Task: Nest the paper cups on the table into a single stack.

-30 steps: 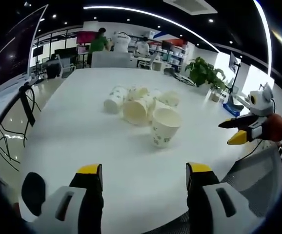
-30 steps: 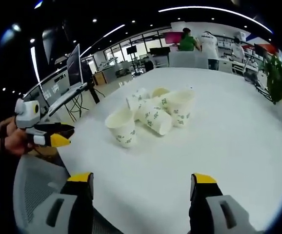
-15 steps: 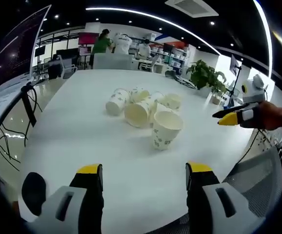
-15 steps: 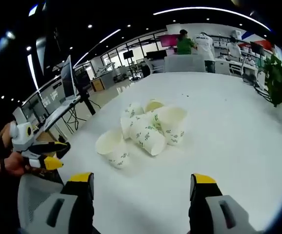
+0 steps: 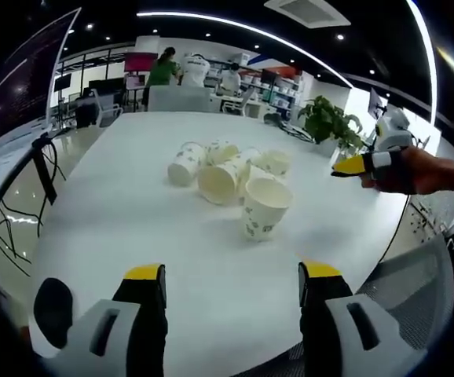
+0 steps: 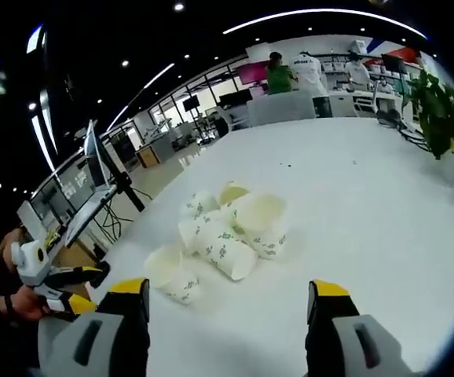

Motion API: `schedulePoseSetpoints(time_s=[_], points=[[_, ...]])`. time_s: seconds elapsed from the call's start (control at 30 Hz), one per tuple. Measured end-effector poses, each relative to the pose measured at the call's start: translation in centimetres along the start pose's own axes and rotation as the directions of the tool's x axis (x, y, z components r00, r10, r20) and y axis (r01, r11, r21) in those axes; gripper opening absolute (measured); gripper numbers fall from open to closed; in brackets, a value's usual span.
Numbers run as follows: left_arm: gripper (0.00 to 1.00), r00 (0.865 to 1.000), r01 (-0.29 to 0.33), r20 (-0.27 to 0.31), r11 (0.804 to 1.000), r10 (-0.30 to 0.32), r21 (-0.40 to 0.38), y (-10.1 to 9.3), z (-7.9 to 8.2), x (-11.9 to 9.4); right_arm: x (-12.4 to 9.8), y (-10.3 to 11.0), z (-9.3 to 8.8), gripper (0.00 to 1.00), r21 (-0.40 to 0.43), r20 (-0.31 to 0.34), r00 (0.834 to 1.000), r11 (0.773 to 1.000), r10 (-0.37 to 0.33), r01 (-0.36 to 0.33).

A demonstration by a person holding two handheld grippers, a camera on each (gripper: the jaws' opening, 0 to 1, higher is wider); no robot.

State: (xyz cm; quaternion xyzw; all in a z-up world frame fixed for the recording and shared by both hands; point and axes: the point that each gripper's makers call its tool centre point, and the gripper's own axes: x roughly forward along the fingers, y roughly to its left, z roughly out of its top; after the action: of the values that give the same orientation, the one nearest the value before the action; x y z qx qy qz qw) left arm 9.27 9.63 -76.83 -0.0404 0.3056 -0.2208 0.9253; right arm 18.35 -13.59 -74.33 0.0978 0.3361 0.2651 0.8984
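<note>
Several white paper cups with green print lie in a heap (image 5: 227,169) on the white table (image 5: 133,228); one cup (image 5: 264,207) stands upright at the near edge of the heap. The right gripper view shows the same heap (image 6: 227,228) and the upright cup (image 6: 172,275). My left gripper (image 5: 232,276) is open, low over the table's near edge, well short of the cups. My right gripper (image 6: 228,294) is open and above the table, looking down at the heap. It appears held in a hand at the right of the left gripper view (image 5: 360,162). The left gripper shows at lower left (image 6: 70,287).
A monitor on a stand (image 6: 93,169) stands off the table's left side. A potted plant (image 5: 329,122) is beyond the far right corner. A grey mesh chair (image 5: 415,283) sits at the near right. People stand at desks (image 5: 188,71) in the background.
My right gripper has risen and moved forward over the table toward the cups. The left gripper has stayed almost still. The cups have not moved.
</note>
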Motion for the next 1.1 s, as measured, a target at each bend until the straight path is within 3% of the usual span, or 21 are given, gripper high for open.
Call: schedulePoseSetpoints(time_s=[0.27, 0.53, 0.6, 0.63, 0.67, 0.77, 0.83, 0.87, 0.93, 0.97, 1.1], points=[[0.68, 1.0, 0.014, -0.019, 1.0, -0.014, 0.009, -0.3, -0.4, 0.3, -0.2, -0.5, 1.4, 0.84, -0.05, 0.006, 1.0, 0.999, -0.014, 0.014], [0.68, 0.999, 0.036, -0.038, 0.999, -0.035, 0.023, -0.6, -0.8, 0.4, -0.7, -1.3, 5.2, 0.84, -0.103, 0.031, 0.999, 0.994, -0.04, 0.043], [0.68, 0.998, 0.041, -0.042, 0.999, -0.04, 0.026, -0.8, -0.8, 0.4, -0.1, -1.6, 5.3, 0.82, -0.106, 0.022, 0.998, 0.993, -0.05, 0.052], [0.68, 0.998, 0.044, -0.044, 0.999, -0.043, 0.029, -0.8, -0.9, 0.5, 0.0, -2.0, 5.0, 0.81, -0.152, -0.029, 0.997, 0.986, -0.072, 0.067], [0.68, 0.998, 0.046, -0.046, 0.998, -0.044, 0.031, -0.8, -0.9, 0.5, -0.2, -2.1, 5.1, 0.81, -0.256, -0.087, 0.991, 0.963, -0.104, 0.078], [0.68, 0.997, 0.053, -0.049, 0.998, -0.051, 0.039, -1.0, -1.0, 0.5, 0.4, -2.1, 6.6, 0.8, -0.454, -0.145, 0.977, 0.888, -0.158, 0.077], [0.68, 0.997, 0.055, -0.05, 0.998, -0.053, 0.043, -1.0, -1.0, 0.5, 1.3, -2.5, 7.5, 0.79, -0.507, -0.17, 0.968, 0.859, -0.183, 0.073], [0.68, 0.997, 0.058, -0.049, 0.997, -0.056, 0.045, -1.1, -1.0, 0.5, 1.5, -2.5, 7.7, 0.79, -0.51, -0.166, 0.969, 0.857, -0.183, 0.074], [0.68, 0.997, 0.059, -0.047, 0.997, -0.057, 0.046, -1.2, -0.9, 0.4, 2.4, -2.2, 8.8, 0.77, -0.422, -0.155, 0.977, 0.904, -0.145, 0.067], [0.68, 0.997, 0.06, -0.046, 0.997, -0.058, 0.044, -1.2, -0.9, 0.4, 2.8, -2.3, 9.1, 0.77, -0.4, -0.156, 0.977, 0.914, -0.143, 0.07], [0.68, 0.998, 0.049, -0.034, 0.998, -0.048, 0.03, -0.9, -0.6, 0.3, 4.6, -3.5, 9.0, 0.75, -0.394, -0.196, 0.966, 0.916, -0.171, 0.082]])
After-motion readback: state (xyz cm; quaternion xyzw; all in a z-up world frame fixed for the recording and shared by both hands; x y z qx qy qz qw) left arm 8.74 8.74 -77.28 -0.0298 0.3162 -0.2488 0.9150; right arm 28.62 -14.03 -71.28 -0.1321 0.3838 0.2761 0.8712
